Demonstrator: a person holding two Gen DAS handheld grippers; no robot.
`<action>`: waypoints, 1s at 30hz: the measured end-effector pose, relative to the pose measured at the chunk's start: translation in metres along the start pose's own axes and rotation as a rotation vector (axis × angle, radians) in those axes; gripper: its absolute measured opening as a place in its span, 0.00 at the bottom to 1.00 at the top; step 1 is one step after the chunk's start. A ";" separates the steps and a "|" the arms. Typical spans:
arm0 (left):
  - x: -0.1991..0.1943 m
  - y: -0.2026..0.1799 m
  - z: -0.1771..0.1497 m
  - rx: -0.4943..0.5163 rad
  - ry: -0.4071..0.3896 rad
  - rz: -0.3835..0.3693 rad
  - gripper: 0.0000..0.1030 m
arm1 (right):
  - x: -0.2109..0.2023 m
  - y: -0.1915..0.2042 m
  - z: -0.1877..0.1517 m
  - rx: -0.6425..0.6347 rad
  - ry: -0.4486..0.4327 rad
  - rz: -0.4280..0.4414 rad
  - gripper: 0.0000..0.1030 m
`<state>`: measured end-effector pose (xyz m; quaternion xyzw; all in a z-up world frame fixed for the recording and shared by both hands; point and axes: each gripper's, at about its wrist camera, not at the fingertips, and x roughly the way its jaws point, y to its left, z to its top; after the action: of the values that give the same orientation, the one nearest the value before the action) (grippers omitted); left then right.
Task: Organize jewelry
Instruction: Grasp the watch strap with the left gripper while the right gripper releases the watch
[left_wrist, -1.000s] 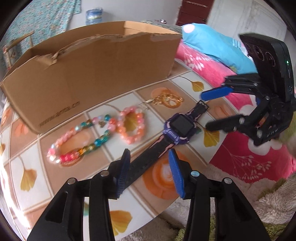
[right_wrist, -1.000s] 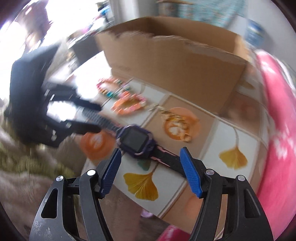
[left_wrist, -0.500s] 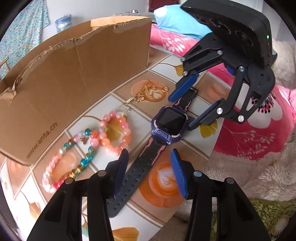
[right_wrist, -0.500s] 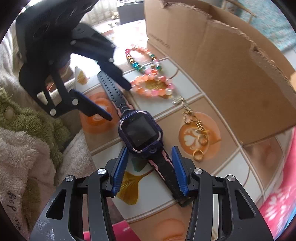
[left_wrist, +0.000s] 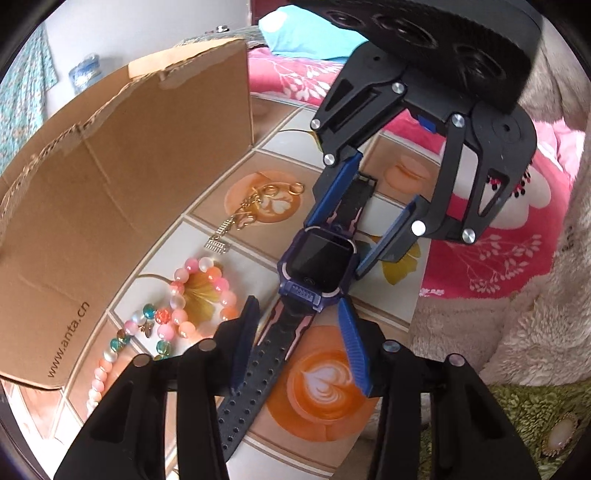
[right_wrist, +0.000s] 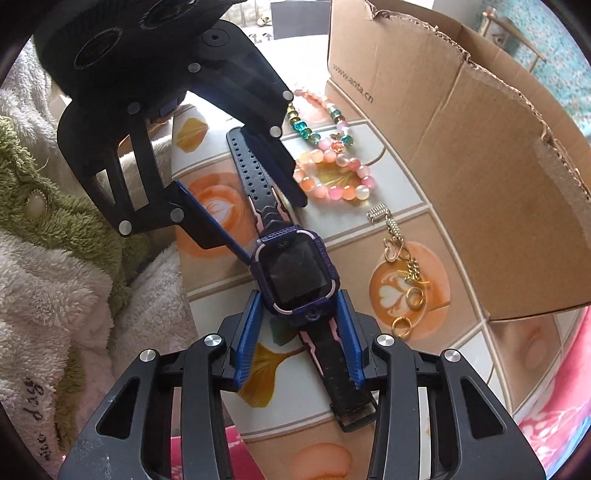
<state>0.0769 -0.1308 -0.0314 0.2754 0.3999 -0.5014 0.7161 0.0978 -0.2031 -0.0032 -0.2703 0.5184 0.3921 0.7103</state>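
At your twelve o'clock stands a white wall (left_wrist: 147, 33); a pink floral blanket (left_wrist: 491, 258) lies at three, daylight falling across the patterned table (left_wrist: 391, 291).

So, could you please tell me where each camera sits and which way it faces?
Left wrist: on the left gripper, angled steeply down along the perforated strap of the purple square-faced smartwatch; the right gripper faces it.
Right wrist: on the right gripper, opposite, astride the buckle strap; the left gripper faces it.
Shared: watch, pink bead bracelet, brown cardboard box.
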 end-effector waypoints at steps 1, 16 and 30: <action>0.000 -0.002 0.000 0.007 0.001 0.004 0.37 | 0.000 0.001 0.000 0.006 -0.003 -0.001 0.36; -0.010 -0.007 -0.013 0.016 0.018 0.092 0.32 | -0.020 0.037 -0.013 0.054 -0.059 -0.075 0.35; -0.009 -0.031 -0.023 0.085 -0.066 0.236 0.17 | -0.058 0.045 0.003 0.044 -0.021 -0.139 0.35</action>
<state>0.0393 -0.1185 -0.0357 0.3340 0.3192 -0.4392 0.7705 0.0528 -0.1922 0.0537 -0.2855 0.4996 0.3331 0.7469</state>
